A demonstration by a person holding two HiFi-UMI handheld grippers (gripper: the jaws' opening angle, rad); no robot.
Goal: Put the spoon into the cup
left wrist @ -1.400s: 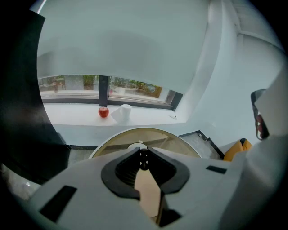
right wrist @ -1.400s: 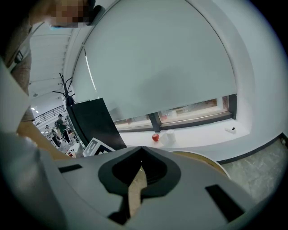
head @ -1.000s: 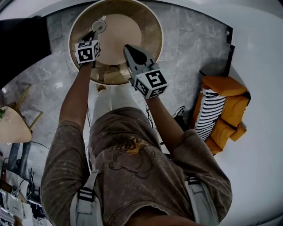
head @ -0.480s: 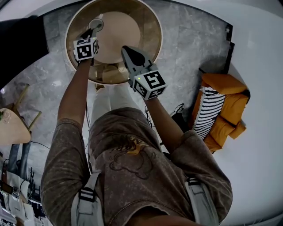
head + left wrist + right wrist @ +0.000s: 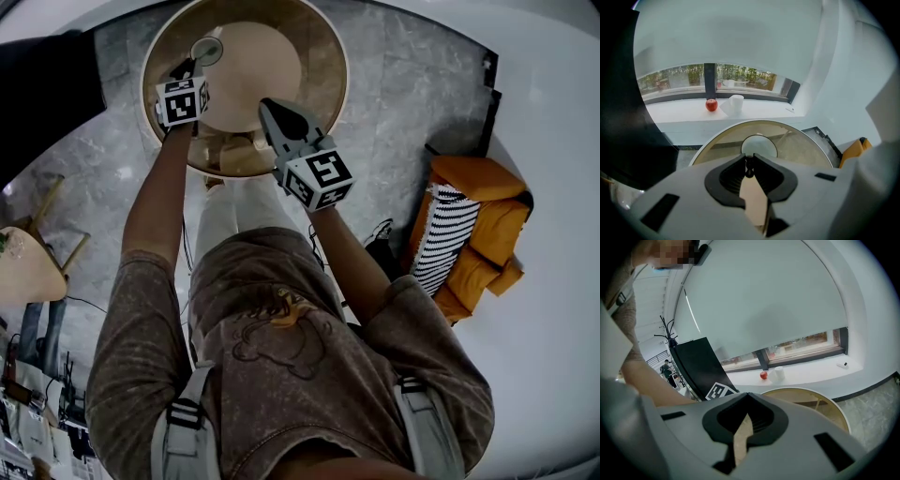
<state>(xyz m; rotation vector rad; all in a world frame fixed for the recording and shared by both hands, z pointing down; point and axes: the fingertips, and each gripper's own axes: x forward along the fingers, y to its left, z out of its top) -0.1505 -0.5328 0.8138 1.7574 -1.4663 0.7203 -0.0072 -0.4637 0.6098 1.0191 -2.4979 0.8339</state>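
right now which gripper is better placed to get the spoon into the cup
Left. The left gripper pinches a thin dark piece, apparently the spoon, with the cup just beyond its tips. The right gripper is shut, empty, off to the side.

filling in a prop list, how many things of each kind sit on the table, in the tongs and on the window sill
white round cup on the round wooden table: 1
thin dark spoon, pinched in the left tongs: 1
red round apple on the white window sill: 1
white cylinder on that sill: 1
total: 4
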